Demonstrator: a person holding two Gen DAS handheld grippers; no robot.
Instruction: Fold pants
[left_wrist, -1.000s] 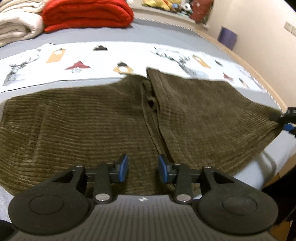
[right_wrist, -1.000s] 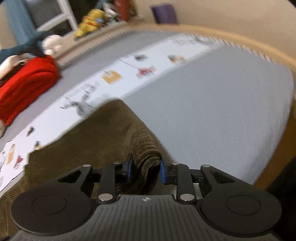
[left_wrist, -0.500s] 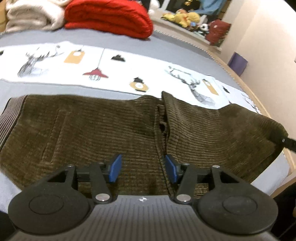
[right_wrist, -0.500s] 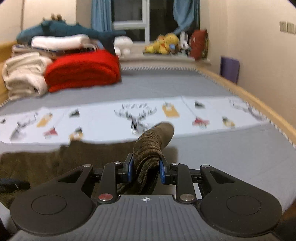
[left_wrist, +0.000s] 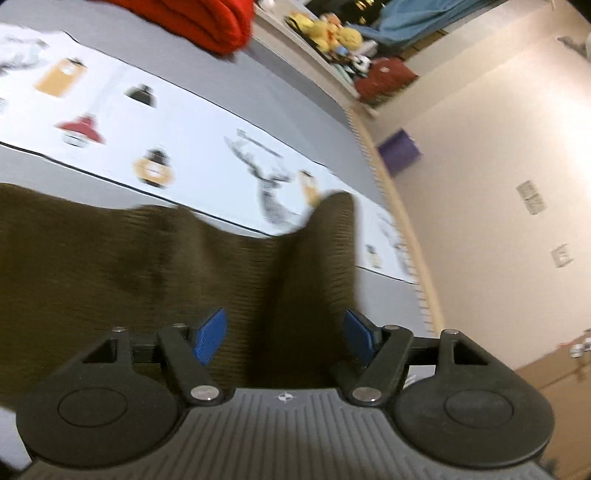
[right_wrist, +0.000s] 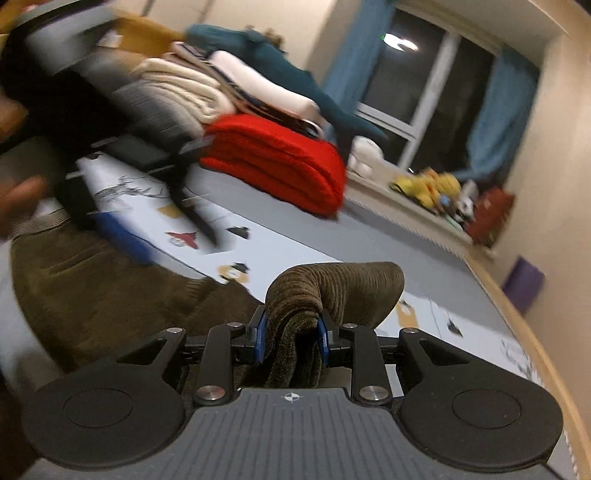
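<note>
Two grippers: right gripper (right_wrist: 291, 341) pinched the corduroy pants (right_wrist: 110, 295) leg end; left gripper (left_wrist: 282, 334), jaws opening, held nothing. Thick fabric could slip free mid-fold.

Left tool (right_wrist: 110, 192) motion-blurred; pants (left_wrist: 110, 266) cut off at left edge

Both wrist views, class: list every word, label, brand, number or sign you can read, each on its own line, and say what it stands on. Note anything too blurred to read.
No text can be read in either view.
Printed strip on the bed: only pictures (a deer, lamps, tags); any lettering is too blurred.
Gripper bodies: a small round emblem, no letters.
Wall plates: no legible marking.
</note>
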